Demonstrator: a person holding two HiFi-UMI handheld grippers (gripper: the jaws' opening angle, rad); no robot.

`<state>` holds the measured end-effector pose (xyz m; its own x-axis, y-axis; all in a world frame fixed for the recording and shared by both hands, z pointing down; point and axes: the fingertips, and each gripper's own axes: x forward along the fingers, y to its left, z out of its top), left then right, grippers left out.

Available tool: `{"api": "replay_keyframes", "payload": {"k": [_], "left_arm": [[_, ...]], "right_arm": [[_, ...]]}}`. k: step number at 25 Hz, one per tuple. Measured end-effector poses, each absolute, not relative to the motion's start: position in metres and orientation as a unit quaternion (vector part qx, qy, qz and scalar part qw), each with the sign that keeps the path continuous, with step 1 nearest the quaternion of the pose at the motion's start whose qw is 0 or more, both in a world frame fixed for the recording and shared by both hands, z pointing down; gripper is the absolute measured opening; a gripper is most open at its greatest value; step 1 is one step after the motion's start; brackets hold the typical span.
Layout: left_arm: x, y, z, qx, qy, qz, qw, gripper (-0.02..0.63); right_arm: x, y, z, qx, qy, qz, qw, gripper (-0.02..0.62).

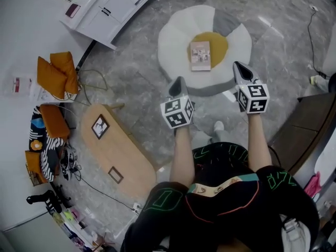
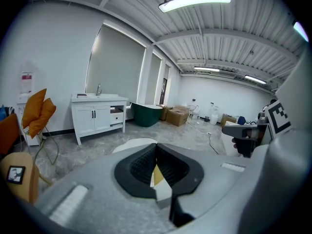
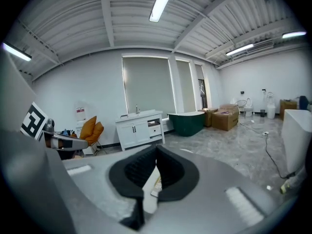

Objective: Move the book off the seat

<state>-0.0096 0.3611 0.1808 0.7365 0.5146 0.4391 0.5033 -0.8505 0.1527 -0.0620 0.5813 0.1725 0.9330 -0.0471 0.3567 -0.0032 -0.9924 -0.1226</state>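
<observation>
A small tan book [image 1: 200, 55] lies flat on the yellow centre of a white egg-shaped floor seat [image 1: 176, 35]. Both grippers hover on the near side of the seat, pointing at it and touching nothing. My left gripper [image 1: 179, 80] is shut and empty, just short of the seat's near edge. My right gripper [image 1: 239, 64] is shut and empty too, over the seat's near right rim. In the left gripper view the pads [image 2: 146, 162] meet, with a sliver of seat [image 2: 157, 177] below. In the right gripper view the pads [image 3: 168, 167] meet, with a strip of the book [image 3: 156, 184] beneath.
A white vanity cabinet [image 1: 107, 7] stands at the far left, with orange cushions [image 1: 55, 72] beside it. A long wooden table [image 1: 115, 151] with two small frames lies to my left. A dark cabinet [image 1: 304, 125] is at the right. A cable [image 1: 314, 33] runs across the marble floor.
</observation>
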Motion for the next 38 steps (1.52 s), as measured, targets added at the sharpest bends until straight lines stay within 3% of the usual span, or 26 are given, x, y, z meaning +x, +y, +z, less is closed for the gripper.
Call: {"api": "replay_keyframes", "payload": {"k": [8,15,38], "left_arm": [[0.03,0.362,0.202,0.927,0.274,0.256,0.014,0.011],[0.106,0.406,0.236,0.911,0.305,0.275,0.03,0.011],[0.198,0.413,0.453,0.822,0.346,0.451,0.025,0.011]], "right_arm": [[-0.022,0.571,0.194,-0.977,0.026,-0.201,0.061,0.003],[0.035,0.616,0.217,-0.974,-0.024,-0.216,0.065,0.003],[0.141,0.56,0.42,-0.913,0.002,-0.388,0.126,0.003]]}}
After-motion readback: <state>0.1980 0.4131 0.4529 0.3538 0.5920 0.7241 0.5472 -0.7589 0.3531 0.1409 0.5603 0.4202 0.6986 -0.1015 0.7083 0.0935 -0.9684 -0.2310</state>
